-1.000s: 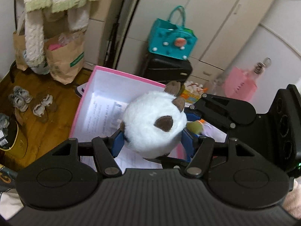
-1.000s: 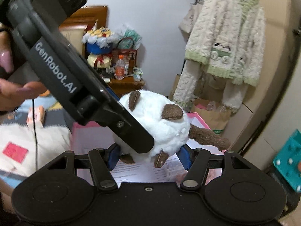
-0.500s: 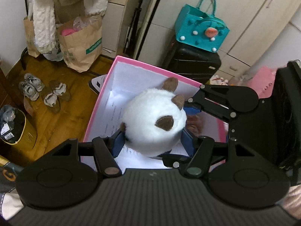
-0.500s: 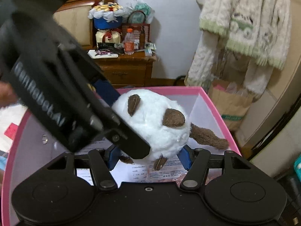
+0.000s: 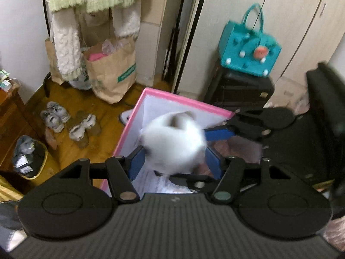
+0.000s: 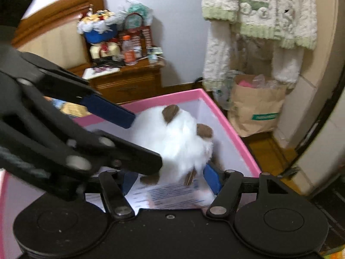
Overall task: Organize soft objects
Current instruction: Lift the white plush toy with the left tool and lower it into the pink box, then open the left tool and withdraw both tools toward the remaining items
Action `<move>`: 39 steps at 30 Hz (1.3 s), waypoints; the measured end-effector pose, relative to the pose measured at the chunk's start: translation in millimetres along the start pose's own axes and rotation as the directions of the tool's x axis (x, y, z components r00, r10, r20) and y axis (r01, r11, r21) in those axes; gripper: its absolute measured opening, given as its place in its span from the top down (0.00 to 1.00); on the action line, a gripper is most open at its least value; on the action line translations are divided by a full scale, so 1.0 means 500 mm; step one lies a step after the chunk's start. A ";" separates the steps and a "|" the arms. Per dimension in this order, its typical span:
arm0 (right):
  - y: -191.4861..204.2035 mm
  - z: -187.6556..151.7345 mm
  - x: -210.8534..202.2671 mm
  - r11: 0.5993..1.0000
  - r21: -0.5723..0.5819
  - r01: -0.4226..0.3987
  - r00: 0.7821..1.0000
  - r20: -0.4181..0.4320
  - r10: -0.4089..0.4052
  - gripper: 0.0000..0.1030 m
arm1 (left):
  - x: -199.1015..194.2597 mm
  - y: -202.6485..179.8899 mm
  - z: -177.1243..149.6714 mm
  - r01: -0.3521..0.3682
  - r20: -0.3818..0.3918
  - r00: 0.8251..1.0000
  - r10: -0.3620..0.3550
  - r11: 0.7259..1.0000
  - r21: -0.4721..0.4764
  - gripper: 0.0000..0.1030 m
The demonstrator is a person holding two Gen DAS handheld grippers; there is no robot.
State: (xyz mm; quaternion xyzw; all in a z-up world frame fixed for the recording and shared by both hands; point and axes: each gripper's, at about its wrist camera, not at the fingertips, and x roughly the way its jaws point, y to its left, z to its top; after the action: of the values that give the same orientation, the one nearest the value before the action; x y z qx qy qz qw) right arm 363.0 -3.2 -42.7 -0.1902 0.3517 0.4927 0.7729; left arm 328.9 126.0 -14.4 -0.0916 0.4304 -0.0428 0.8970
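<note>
White plush fills the centre: your left tongs [image 5: 172,161], jaws having just been closing, clamp the blurred plush toy [image 5: 172,144] between blue pads above the pink box [image 5: 185,102]. Your right tongs [image 6: 170,179] also grip the toy, over printed paper [image 6: 168,196] in the box.

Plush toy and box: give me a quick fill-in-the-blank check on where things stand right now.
1. The white plush toy has ____ ears.
2. Both tools, left and right, have the toy between their blue ____.
3. The toy hangs over a box with a ____ rim.
4. Printed ____ lies in the bottom of the box.

Missing words: brown; pads; pink; paper
</note>
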 end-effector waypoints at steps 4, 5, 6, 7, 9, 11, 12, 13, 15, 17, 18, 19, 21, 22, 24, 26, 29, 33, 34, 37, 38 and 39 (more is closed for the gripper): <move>0.006 -0.001 0.009 0.999 -0.006 0.038 0.999 0.014 -0.038 0.53 | -0.005 -0.010 -0.008 0.077 0.030 0.997 -0.075 0.996 -0.036 0.57; 0.007 0.000 0.007 0.999 -0.004 0.053 0.998 0.016 -0.052 0.53 | -0.004 -0.013 -0.010 0.063 0.038 0.997 -0.062 0.998 -0.031 0.57; 0.008 -0.001 0.003 0.999 0.000 0.053 0.998 0.016 -0.053 0.54 | -0.004 -0.018 -0.013 0.045 0.047 0.998 -0.044 0.999 -0.016 0.57; 0.008 -0.002 -0.004 0.999 0.004 0.048 0.999 0.013 -0.048 0.54 | -0.003 -0.019 -0.015 0.029 0.052 0.998 -0.029 1.000 -0.012 0.57; 0.018 -0.008 -0.023 0.999 0.007 0.052 0.999 0.007 -0.052 0.53 | -0.002 -0.011 -0.019 0.042 0.039 0.998 -0.040 0.998 -0.043 0.55; 0.039 -0.019 -0.048 0.998 -0.017 0.068 0.998 0.006 -0.068 0.53 | -0.011 -0.004 -0.022 0.085 0.020 0.996 -0.084 0.994 -0.072 0.57; 0.050 -0.023 -0.063 0.996 -0.031 0.082 0.997 0.005 -0.082 0.53 | -0.018 -0.004 -0.024 0.097 0.015 0.995 -0.096 0.993 -0.075 0.57; 0.060 -0.026 -0.074 0.995 -0.041 0.093 0.996 0.002 -0.093 0.52 | -0.028 -0.008 -0.027 0.096 0.019 0.995 -0.095 0.993 -0.062 0.57; 0.078 -0.035 -0.105 0.992 -0.041 0.118 0.993 -0.002 -0.118 0.52 | -0.051 -0.017 -0.035 0.069 0.038 0.997 -0.068 0.997 -0.028 0.55; 0.091 -0.044 -0.138 0.991 -0.019 0.132 0.991 -0.006 -0.132 0.52 | -0.075 -0.022 -0.040 0.060 0.050 0.997 -0.060 0.998 -0.011 0.53; 0.097 -0.048 -0.157 0.990 0.000 0.139 0.990 -0.006 -0.139 0.52 | -0.086 -0.024 -0.042 0.057 0.052 0.997 -0.057 0.998 -0.004 0.53; 0.103 -0.052 -0.176 0.989 0.022 0.144 0.990 -0.006 -0.144 0.51 | -0.100 -0.028 -0.046 0.051 0.057 0.997 -0.052 0.999 0.011 0.51; 0.113 -0.059 -0.210 0.987 0.056 0.147 0.989 -0.003 -0.147 0.51 | -0.127 -0.037 -0.052 0.031 0.073 0.997 -0.034 0.999 0.042 0.49; 0.120 -0.063 -0.230 0.986 0.072 0.150 0.989 0.002 -0.150 0.51 | -0.141 -0.042 -0.057 0.019 0.082 0.996 -0.024 0.998 0.059 0.47; 0.134 -0.069 -0.263 0.983 0.098 0.152 0.988 0.007 -0.154 0.50 | -0.171 -0.056 -0.066 0.010 0.095 0.995 -0.019 0.995 0.095 0.46; 0.151 -0.077 -0.294 0.982 0.108 0.155 0.987 0.015 -0.157 0.50 | -0.200 -0.065 -0.075 0.033 0.086 0.995 -0.044 0.992 0.118 0.45; 0.175 -0.091 -0.338 0.978 0.127 0.163 0.986 0.016 -0.167 0.49 | -0.240 -0.081 -0.091 0.066 0.074 0.994 -0.078 0.986 0.150 0.43; 0.195 -0.112 -0.387 0.974 0.168 0.153 0.987 0.014 -0.157 0.48 | -0.288 -0.109 -0.117 0.082 0.062 0.993 -0.096 0.976 0.204 0.41; 0.200 -0.120 -0.401 0.974 0.176 0.144 0.989 0.019 -0.150 0.48 | -0.300 -0.116 -0.124 0.086 0.054 0.994 -0.100 0.972 0.219 0.41; 0.213 -0.144 -0.438 0.973 0.188 0.134 0.989 0.036 -0.143 0.48 | -0.329 -0.135 -0.144 0.081 0.035 0.995 -0.093 0.961 0.264 0.40; 0.218 -0.153 -0.450 0.973 0.188 0.133 0.989 0.044 -0.144 0.48 | -0.338 -0.143 -0.152 0.072 0.034 0.996 -0.085 0.956 0.284 0.39; 0.222 -0.162 -0.462 0.973 0.189 0.134 0.988 0.051 -0.146 0.48 | -0.347 -0.150 -0.162 0.064 0.036 0.996 -0.079 0.951 0.302 0.39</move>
State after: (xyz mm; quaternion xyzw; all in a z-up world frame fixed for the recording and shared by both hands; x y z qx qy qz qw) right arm 173.2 -151.0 76.9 -0.1260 0.3565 0.4081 0.8309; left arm 157.4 69.0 83.7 0.0291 0.3939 -0.1380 0.9083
